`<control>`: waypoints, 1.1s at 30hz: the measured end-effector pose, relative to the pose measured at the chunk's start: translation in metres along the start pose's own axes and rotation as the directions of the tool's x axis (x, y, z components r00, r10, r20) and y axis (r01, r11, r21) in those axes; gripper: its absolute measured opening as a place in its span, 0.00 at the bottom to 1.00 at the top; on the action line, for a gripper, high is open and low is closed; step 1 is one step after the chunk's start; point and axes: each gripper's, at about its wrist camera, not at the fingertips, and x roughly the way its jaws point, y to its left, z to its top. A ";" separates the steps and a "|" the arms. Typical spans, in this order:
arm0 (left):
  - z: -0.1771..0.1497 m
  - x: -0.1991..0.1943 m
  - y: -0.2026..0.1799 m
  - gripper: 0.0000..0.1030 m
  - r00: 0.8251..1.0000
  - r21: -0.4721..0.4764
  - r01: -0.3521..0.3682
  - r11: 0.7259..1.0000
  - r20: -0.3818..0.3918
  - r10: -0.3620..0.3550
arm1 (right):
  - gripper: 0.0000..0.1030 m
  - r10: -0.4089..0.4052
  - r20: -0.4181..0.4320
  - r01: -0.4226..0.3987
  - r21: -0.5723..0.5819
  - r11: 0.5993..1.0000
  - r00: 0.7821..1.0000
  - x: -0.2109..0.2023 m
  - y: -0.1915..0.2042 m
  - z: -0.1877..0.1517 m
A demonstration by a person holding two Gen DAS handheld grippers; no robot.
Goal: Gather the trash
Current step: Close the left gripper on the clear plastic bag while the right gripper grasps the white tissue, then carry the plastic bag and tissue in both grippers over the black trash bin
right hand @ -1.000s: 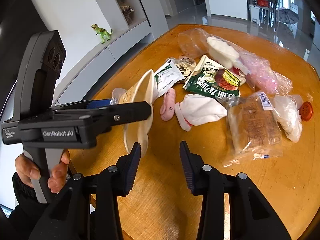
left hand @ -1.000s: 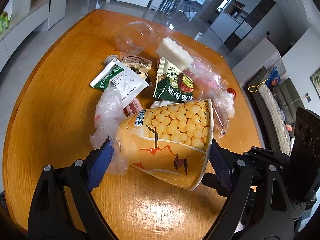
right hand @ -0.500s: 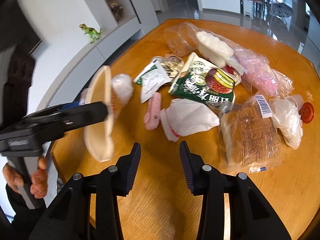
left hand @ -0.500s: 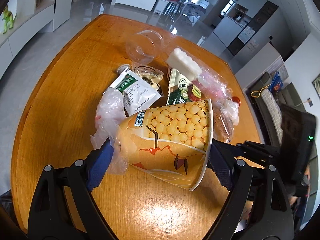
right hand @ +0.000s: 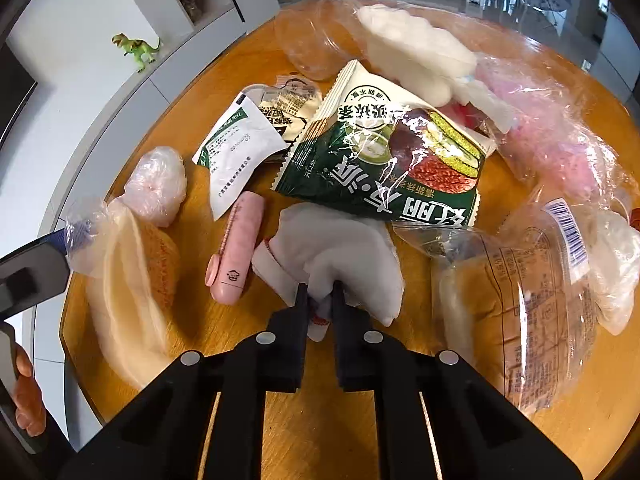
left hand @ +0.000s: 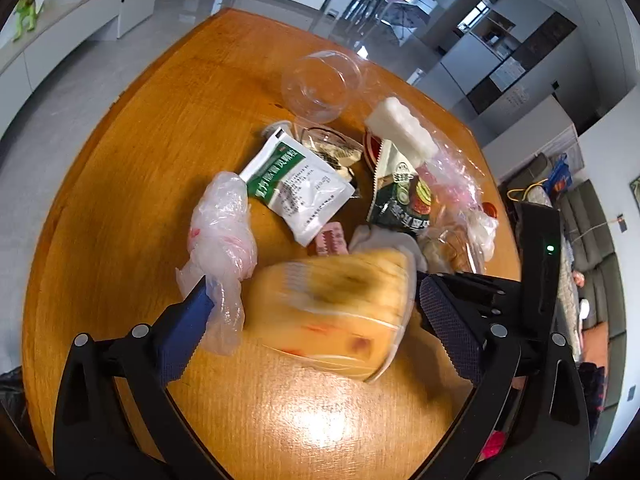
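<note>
Trash lies on a round wooden table (left hand: 132, 168). My left gripper (left hand: 312, 312) has its fingers spread wide around a yellow paper snack cup (left hand: 336, 308), which is motion-blurred and looks loose between them; a thin plastic bag (left hand: 224, 236) clings to the left finger. The cup also shows in the right wrist view (right hand: 128, 280). My right gripper (right hand: 320, 300) is shut on a crumpled white tissue (right hand: 340, 256) at the near side of the pile. A pink wrapper (right hand: 236, 256) lies just left of the tissue.
A green snack packet (right hand: 384, 152), a white-green sachet (right hand: 236, 148), a clear plastic cup (left hand: 320, 84), a white foam block (right hand: 416, 48), pink plastic film (right hand: 560, 144) and a bagged bread (right hand: 528, 308) crowd the middle and right. The table edge (right hand: 76, 344) is near on the left.
My left gripper's fingers have spread and the cup between them has gone blurred and shifted. My right gripper moved forward and closed on the white tissue.
</note>
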 end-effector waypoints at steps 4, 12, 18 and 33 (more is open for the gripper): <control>-0.002 -0.004 0.002 0.94 1.000 -0.017 -0.006 1.000 -0.003 0.006 | 0.11 0.017 0.026 -0.016 -0.002 1.000 1.000 -0.013 0.002 -0.004; -0.009 -0.007 0.009 0.38 0.995 -0.011 -0.096 0.995 0.039 0.096 | 0.11 0.025 0.084 -0.025 -0.008 1.000 0.996 -0.051 0.000 -0.017; -0.011 0.003 0.029 0.11 0.993 -0.047 -0.117 0.992 0.026 0.118 | 0.11 0.033 0.128 -0.032 -0.011 0.999 0.991 -0.073 0.004 -0.024; -0.070 -0.113 0.008 0.07 0.955 0.026 -0.203 0.979 0.228 0.192 | 0.11 0.072 0.198 -0.047 -0.128 0.991 0.978 -0.118 0.067 -0.048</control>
